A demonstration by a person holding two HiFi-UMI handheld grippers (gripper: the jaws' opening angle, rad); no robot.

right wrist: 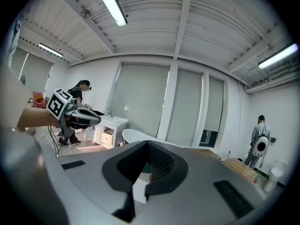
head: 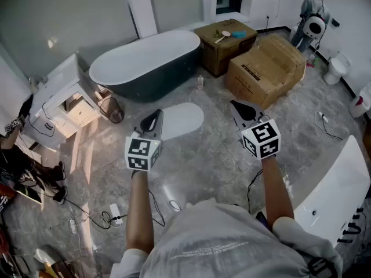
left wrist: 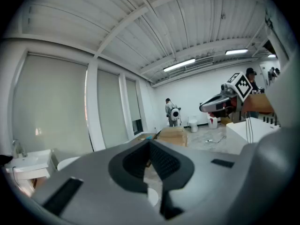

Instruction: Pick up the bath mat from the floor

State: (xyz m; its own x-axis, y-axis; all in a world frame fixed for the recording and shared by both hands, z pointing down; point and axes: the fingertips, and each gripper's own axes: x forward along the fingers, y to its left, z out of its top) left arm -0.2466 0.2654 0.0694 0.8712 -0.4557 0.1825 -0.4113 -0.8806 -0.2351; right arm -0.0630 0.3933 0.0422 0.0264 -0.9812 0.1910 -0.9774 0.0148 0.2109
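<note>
The bath mat is a white oval lying flat on the grey marbled floor, just in front of the dark bathtub. My left gripper hovers high over the mat's left end, jaws shut and empty. To the right of the mat my right gripper is held at about the same height, also shut with nothing in it. Both point forward, roughly level. In the left gripper view the jaws meet at the tip and the right gripper shows across the room. The right gripper view shows closed jaws and the left gripper.
A freestanding bathtub stands behind the mat, with two cardboard boxes to its right. A white vanity and a wire basket are at the left. Cables trail near my feet. Another white tub is at the right; a person stands far back.
</note>
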